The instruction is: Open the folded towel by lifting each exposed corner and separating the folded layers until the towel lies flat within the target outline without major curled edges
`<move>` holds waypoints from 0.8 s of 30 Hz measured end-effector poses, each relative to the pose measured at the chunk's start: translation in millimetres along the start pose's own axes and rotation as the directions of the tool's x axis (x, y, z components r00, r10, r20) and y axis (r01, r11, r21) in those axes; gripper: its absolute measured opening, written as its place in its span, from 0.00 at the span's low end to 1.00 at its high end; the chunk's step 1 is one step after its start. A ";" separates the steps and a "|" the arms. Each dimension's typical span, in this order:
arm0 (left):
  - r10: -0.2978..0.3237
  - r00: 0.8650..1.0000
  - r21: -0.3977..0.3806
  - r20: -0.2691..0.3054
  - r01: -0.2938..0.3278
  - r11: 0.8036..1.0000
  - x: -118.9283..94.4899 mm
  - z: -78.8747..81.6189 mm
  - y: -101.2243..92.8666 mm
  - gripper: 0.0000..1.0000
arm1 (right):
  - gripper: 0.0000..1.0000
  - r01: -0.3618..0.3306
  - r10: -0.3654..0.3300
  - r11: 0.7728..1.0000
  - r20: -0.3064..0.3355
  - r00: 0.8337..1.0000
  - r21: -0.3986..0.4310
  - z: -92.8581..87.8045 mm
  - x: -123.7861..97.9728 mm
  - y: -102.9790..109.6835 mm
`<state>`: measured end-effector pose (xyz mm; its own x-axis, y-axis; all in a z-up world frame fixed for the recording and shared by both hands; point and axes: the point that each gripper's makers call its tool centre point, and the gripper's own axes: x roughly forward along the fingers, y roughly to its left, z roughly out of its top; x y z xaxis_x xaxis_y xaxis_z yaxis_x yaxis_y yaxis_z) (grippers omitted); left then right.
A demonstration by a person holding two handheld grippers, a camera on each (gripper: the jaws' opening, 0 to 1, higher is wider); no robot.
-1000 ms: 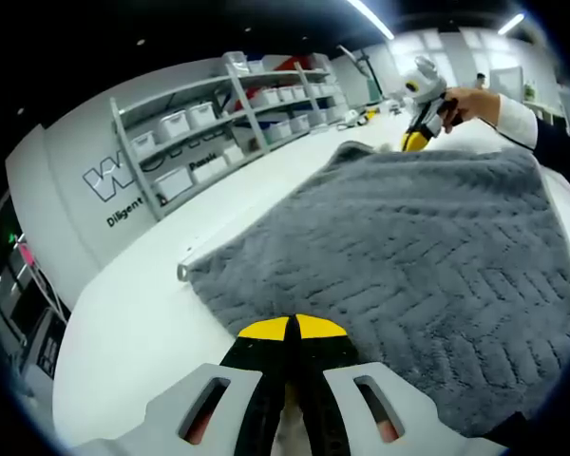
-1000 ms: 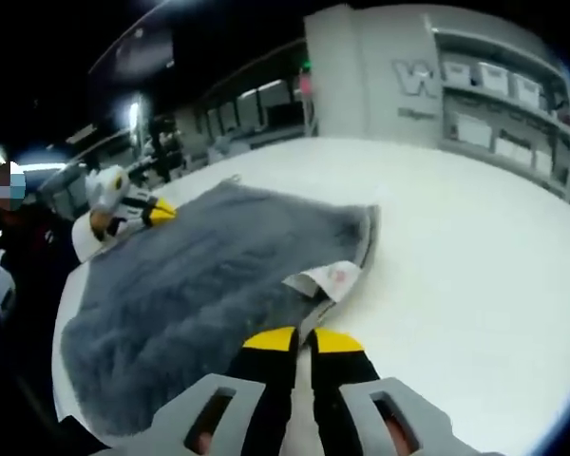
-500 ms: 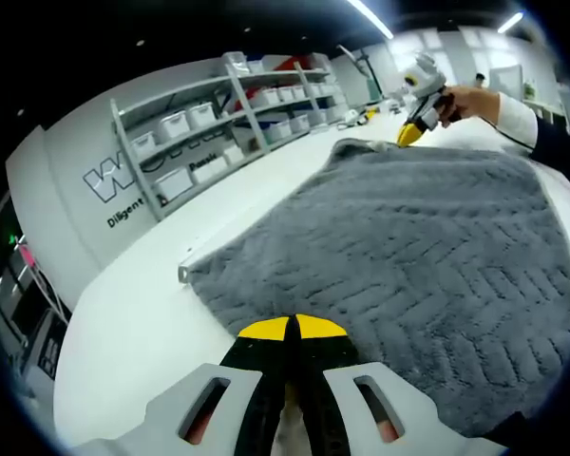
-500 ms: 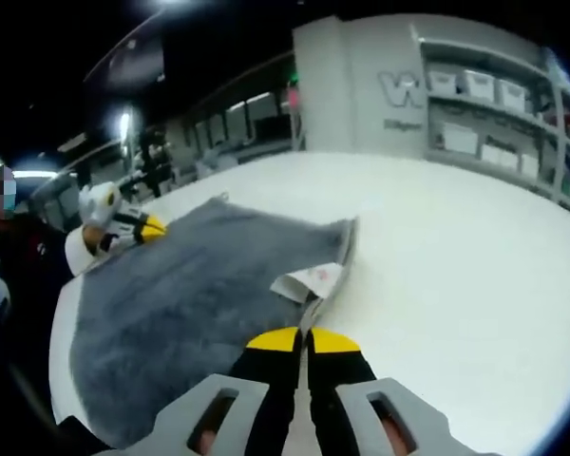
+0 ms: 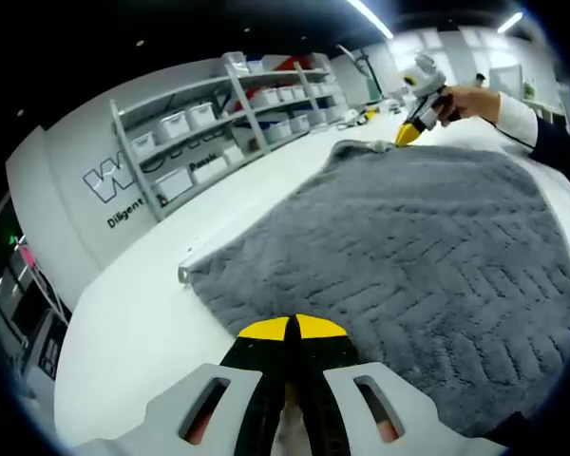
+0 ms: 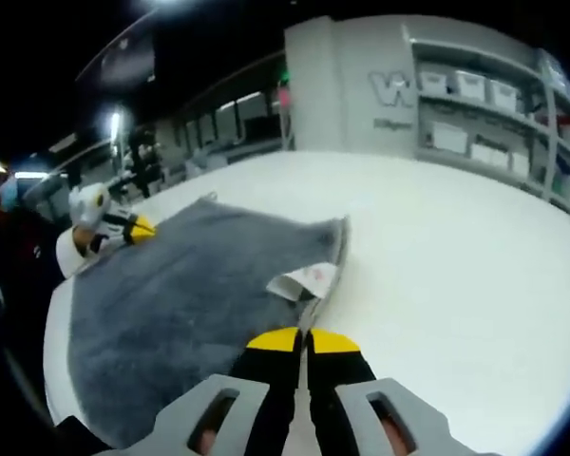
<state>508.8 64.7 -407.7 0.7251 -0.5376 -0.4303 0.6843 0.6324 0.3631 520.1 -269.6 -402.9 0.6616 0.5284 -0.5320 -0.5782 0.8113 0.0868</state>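
Observation:
A grey towel point(image 5: 408, 247) with a herringbone weave lies spread on the white table point(image 5: 133, 323). My left gripper point(image 5: 294, 328) is shut on its near corner, yellow tips pressed together on the edge. In the left gripper view the right gripper point(image 5: 408, 133) holds the far corner, a hand behind it. In the right gripper view the towel point(image 6: 180, 294) stretches away to the left, and my right gripper point(image 6: 304, 338) is shut on its corner beside a white care label point(image 6: 304, 281). The left gripper point(image 6: 138, 228) sits at the opposite corner there.
Grey shelving point(image 5: 237, 114) with white bins lines the wall behind the table, beside a grey panel with lettering point(image 5: 114, 180). The same shelves point(image 6: 484, 114) stand at the right in the right gripper view. Bare white table point(image 6: 456, 275) spreads to the right of the towel.
The right gripper has drawn its corner a little outward and its view has swung slightly. In the left gripper view the far gripper rose a touch. The left gripper has stayed still.

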 end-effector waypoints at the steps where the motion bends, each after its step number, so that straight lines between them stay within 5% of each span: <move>1: 0.000 1.000 0.000 0.000 0.000 1.000 0.0 0.0 -0.1 0.01 | 0.00 0.022 -0.022 1.000 -0.014 1.000 -0.007 -3.0 -0.6 -4.3; 18: 0.002 1.000 0.012 0.000 -0.002 1.000 -0.1 0.1 -0.5 0.01 | 0.00 0.032 -0.035 0.999 -0.068 0.997 -0.036 -16.0 1.8 -3.8; 24: 0.000 1.000 0.009 0.001 0.000 1.000 0.2 0.3 0.1 0.01 | 0.00 0.027 -0.028 0.998 -0.016 0.999 -0.056 -5.4 -4.2 -5.5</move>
<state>509.0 64.5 -407.5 0.7253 -0.5380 -0.4296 0.6849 0.6275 0.3705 517.9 -277.6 -405.6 0.6699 0.5015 -0.5475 -0.5859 0.8100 0.0251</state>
